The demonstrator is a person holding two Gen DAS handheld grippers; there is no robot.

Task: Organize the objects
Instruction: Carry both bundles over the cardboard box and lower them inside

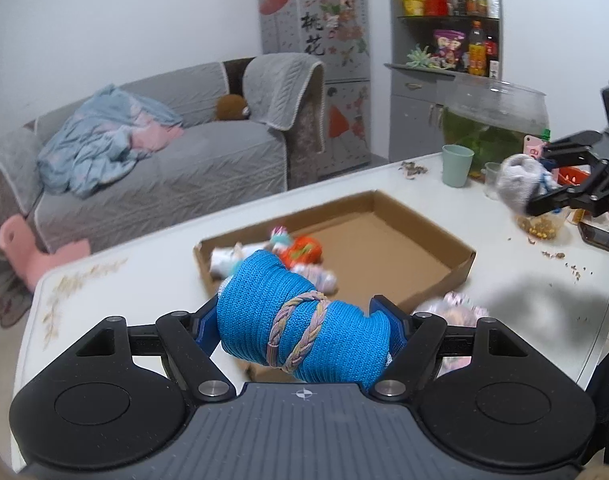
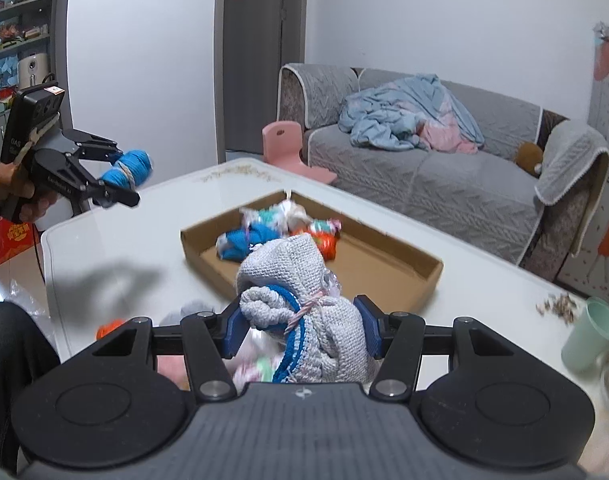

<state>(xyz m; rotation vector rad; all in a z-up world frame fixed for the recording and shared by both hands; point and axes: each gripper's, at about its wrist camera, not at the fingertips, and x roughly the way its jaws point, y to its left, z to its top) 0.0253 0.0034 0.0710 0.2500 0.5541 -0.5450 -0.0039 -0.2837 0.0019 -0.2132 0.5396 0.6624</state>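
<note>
Fingers [image 1: 394, 326] of your left gripper [image 1: 304, 320] clamp the blue knit bundle [image 1: 304, 320] low in frame, your right gripper [image 2: 302, 328] pinches the grey knit bundle [image 2: 304, 304], both seemingly raised before the cardboard tray [image 1: 424, 240] at center.

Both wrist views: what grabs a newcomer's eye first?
Each gripper is clamped on a rolled knit bundle held above the white table: the left gripper on a bright blue bundle tied with pastel cord, the right gripper on a grey bundle. Between them on the table lies a shallow cardboard tray, with several colourful bundles heaped at one end.
</note>
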